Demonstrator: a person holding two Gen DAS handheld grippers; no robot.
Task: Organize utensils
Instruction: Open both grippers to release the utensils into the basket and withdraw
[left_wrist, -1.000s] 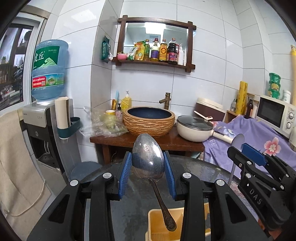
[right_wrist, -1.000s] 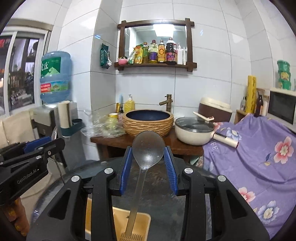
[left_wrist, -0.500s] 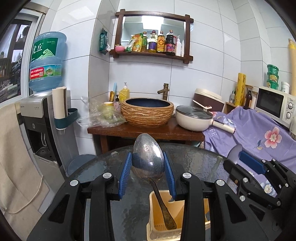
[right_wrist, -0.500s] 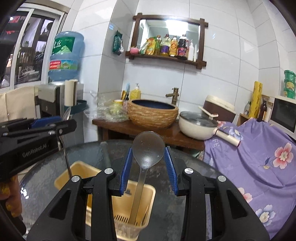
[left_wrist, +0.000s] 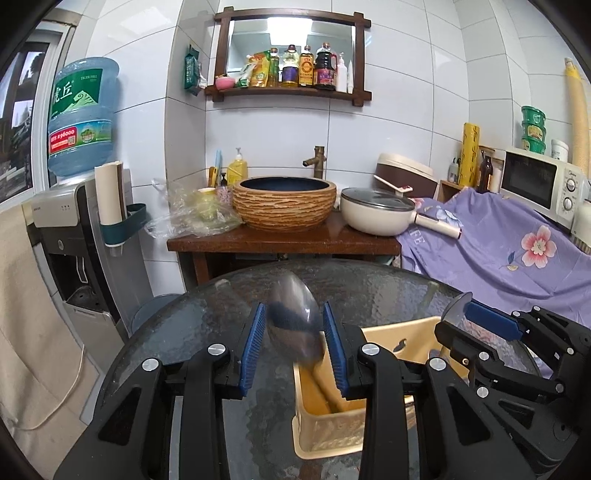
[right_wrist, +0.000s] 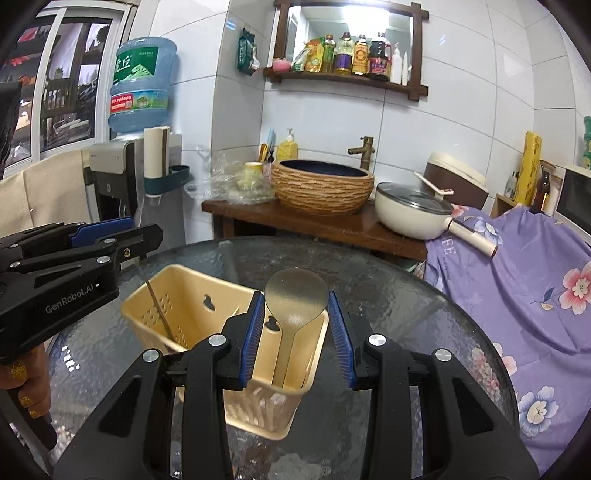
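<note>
Left wrist view: left hand-held gripper (left_wrist: 294, 338), blue ribbed pads closed on the bowl of a polished steel spoon (left_wrist: 293, 326); bowl blurred, tilted up betw. the pads, handle running down into the near end of a beige perforated plastic utensil caddy (left_wrist: 325, 424). Right wrist view: right hand-held gripper (right_wrist: 296, 325), pads closed on the rim of a translucent grey plastic ladle (right_wrist: 295, 301); ladle bowl upright, flat handle dropping into the right-hand compartment of the caddy (right_wrist: 177, 314). Same view, the steel spoon's thin handle (right_wrist: 157, 310) enters the caddy's left-hand compartment; left gripper body at frame left, marked "GenRobot.AI". Caddy: rectangular, w/ slotted sides, a keyhole cut-out in its back wall and a central divider. It stands on a round dark textured-glass counter (right_wrist: 399, 295), approx. mid-surface. Room: white-tiled walls; behind the counter a brown wooden washstand (left_wrist: 280, 240) carrying a woven-texture basin w/ blue interior (left_wrist: 284, 201), brass tap and a cream lidded pan (left_wrist: 376, 210). Wall shelf w/ mirror and sauce bottles (left_wrist: 291, 70) above. Water dispenser w/ blue bottle (left_wrist: 81, 114) at left; purple floral cloth (left_wrist: 517, 254) and white microwave (left_wrist: 539, 184) at right.
</note>
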